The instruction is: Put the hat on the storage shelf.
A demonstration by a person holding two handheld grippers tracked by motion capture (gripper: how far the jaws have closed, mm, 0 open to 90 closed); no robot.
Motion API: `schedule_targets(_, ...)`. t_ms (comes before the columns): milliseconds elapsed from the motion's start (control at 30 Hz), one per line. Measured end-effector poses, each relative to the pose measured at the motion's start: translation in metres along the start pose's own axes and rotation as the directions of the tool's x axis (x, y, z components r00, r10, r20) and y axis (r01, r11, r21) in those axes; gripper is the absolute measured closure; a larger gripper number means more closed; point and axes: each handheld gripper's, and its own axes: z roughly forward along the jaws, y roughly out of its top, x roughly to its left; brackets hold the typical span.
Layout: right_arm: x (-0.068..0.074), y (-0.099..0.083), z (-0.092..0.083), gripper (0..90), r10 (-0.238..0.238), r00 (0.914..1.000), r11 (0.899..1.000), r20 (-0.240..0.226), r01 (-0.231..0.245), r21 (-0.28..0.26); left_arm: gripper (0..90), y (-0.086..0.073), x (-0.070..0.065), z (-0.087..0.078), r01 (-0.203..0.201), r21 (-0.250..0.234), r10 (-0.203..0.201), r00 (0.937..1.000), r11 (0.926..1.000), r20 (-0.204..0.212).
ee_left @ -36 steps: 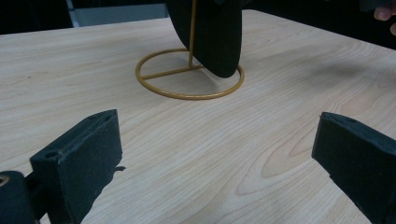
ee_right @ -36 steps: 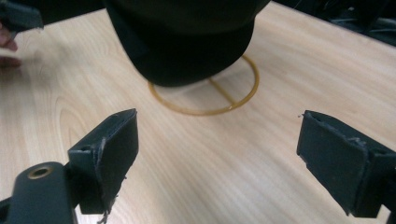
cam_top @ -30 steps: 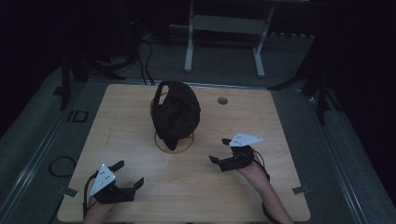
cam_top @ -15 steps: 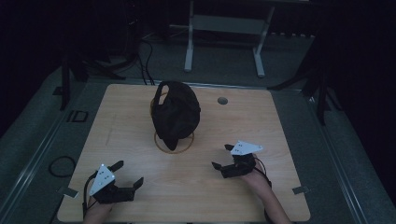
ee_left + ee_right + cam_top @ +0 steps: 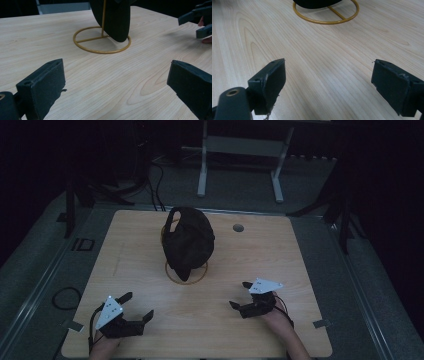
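Beyond both claws, toward the far middle of the worktop (image 5: 280,250), the dark cap (image 5: 189,242) is hanging on its gold wire stand (image 5: 187,271), its long axis running away from the person. Of the two, the right claw (image 5: 239,295) is sitting nearer the stand, ahead and to its left; the left claw (image 5: 136,306) is lying well apart near the front edge. Both are resting low with jaws spread wide, gripping nothing, each pointing inward at the stand's ring.

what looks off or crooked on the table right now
Little stands out. The dark hat hangs lopsided on its gold wire stand, its lower edge drooping over the ring base. Both grippers, left and right, are open and empty on the table.
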Motion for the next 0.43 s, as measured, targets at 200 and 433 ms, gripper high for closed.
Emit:
schedule_targets(200,0.001,-0.008,-0.007,12.2,0.010,0.9999,1.000,0.002,-0.010,-0.003,2.2,0.000,0.000,0.000,-0.001,0.000,0.001,1.0000,1.0000,0.001)
schedule_targets(433,0.003,-0.015,-0.013,12.8,0.011,0.9999,1.000,0.006,-0.012,0.003,2.3,0.000,-0.001,0.001,-0.002,0.002,0.002,1.0000,1.0000,0.003)
